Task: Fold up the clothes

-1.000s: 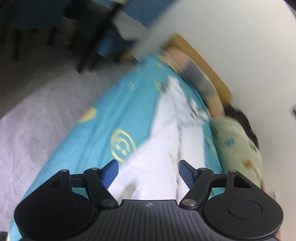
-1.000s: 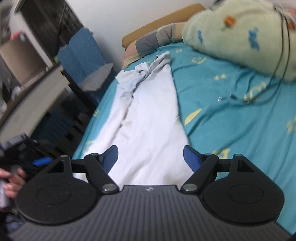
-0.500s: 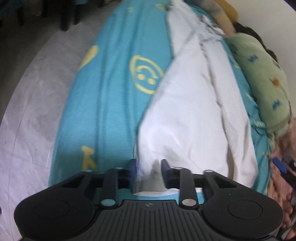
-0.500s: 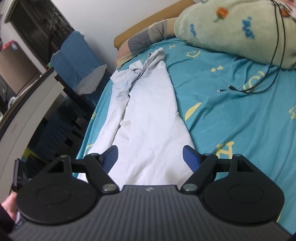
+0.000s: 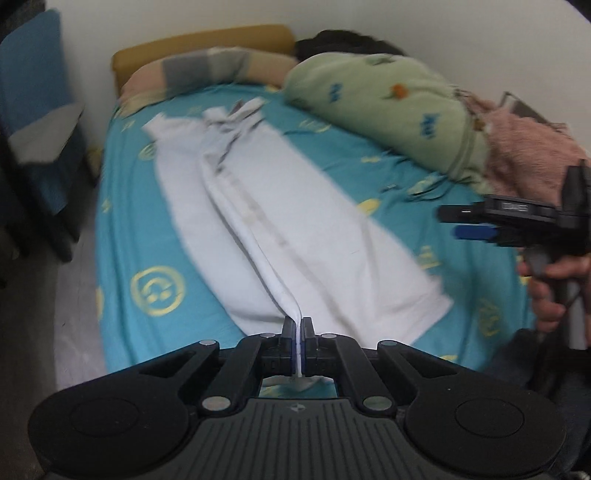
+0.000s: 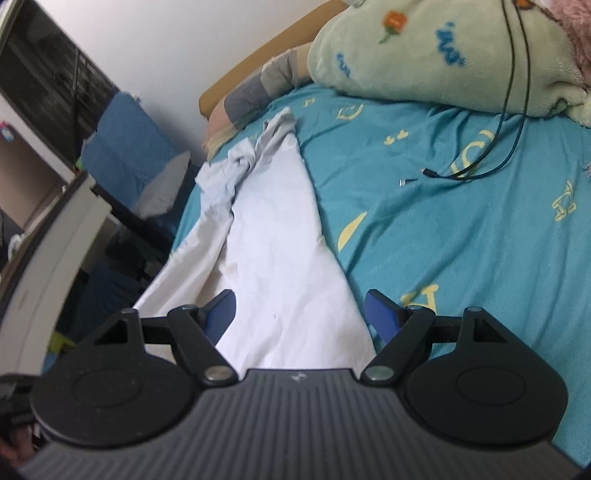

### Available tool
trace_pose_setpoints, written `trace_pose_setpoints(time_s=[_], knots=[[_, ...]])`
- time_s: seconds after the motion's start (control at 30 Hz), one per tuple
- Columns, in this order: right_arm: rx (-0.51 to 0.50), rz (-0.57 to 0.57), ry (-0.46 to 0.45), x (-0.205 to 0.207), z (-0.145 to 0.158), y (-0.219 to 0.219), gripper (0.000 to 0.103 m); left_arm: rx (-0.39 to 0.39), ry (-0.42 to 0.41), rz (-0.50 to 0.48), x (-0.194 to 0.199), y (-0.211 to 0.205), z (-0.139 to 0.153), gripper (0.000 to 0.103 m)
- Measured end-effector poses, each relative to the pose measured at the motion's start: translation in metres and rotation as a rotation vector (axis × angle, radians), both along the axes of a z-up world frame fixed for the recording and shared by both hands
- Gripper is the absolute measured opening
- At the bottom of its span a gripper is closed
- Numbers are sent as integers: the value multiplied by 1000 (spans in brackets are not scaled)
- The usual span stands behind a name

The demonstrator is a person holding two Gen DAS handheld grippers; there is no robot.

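Left wrist view: a bed (image 5: pixel 122 206) with a teal sheet printed in yellow stands against a white wall (image 5: pixel 369 18), a blue chair (image 5: pixel 33 122) beside it. A white garment (image 5: pixel 295 229) lies lengthwise along the bed; the left tool (image 5: pixel 296 343) is clamped on its near edge, lifting a ridge. A green blanket (image 5: pixel 388 107) is bunched along the far side. Right wrist view: the right tool (image 6: pixel 299 314) hovers with fingers apart over the garment's near end. A black cable (image 6: pixel 491 162) lies on the sheet.

Soft, even indoor light, mild motion blur in the left view, fisheye bending and dark corners.
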State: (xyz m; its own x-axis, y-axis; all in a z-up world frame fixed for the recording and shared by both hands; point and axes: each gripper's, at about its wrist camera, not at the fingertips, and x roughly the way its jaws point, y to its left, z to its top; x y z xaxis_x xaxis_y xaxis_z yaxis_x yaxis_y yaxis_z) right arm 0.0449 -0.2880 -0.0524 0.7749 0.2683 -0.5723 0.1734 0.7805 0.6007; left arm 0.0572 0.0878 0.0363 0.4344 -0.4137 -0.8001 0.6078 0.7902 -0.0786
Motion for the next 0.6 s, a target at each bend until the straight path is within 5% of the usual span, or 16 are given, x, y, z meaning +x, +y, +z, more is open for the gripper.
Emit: trace_pose_setpoints(time_s=[0.23,0.37,0.43,0.5,0.6], knots=[[13,63,7,0,-11,-12,80,-43,162,14,-1,-70,-77,7],[25,91,54,2,-25,-11,80,-156,287,161,17,-50,-100,26],[31,90,77,4,-31,-11,79,-248,318,267,26,-25,-103,51],[37,89,100,5,-38,-11,79,-339,348,372,34,0,-106,61],[46,88,134,7,-48,-12,79,-397,413,529,46,27,-124,61]])
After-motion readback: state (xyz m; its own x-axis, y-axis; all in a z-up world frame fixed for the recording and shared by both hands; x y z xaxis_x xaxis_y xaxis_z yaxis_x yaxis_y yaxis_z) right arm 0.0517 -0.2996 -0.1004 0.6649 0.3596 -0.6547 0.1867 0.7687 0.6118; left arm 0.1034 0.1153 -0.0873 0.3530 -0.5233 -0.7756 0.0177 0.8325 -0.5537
